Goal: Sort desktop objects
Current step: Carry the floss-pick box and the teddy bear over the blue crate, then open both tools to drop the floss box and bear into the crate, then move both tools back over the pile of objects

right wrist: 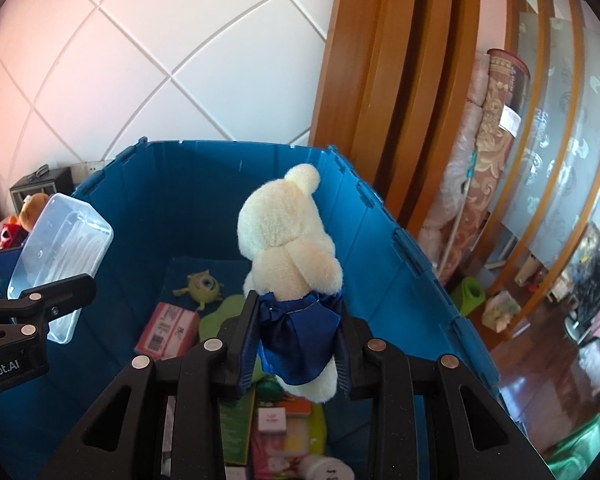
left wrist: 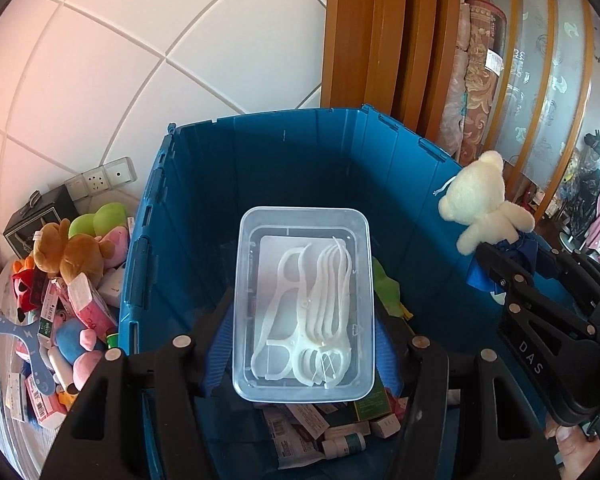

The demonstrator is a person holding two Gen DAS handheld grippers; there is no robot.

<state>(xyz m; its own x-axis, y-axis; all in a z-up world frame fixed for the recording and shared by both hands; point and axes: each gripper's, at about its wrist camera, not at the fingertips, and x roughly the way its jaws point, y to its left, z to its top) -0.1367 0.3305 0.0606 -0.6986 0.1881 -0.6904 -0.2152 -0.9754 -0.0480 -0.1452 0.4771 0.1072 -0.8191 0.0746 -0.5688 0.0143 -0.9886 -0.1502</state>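
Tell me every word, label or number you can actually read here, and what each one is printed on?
"DAS" – on the black frame of the right gripper, seen from the left wrist view.
"Robot.AI" – on the black frame of the left gripper, at the left edge of the right wrist view; its start may be cut off.
Print and barcodes on the small boxes inside the blue crate: too small to read.

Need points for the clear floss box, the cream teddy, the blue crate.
clear floss box [left wrist: 304, 240], left wrist view, far rim.
cream teddy [right wrist: 278, 224], right wrist view, back of head.
blue crate [right wrist: 204, 196], right wrist view, far inner wall.
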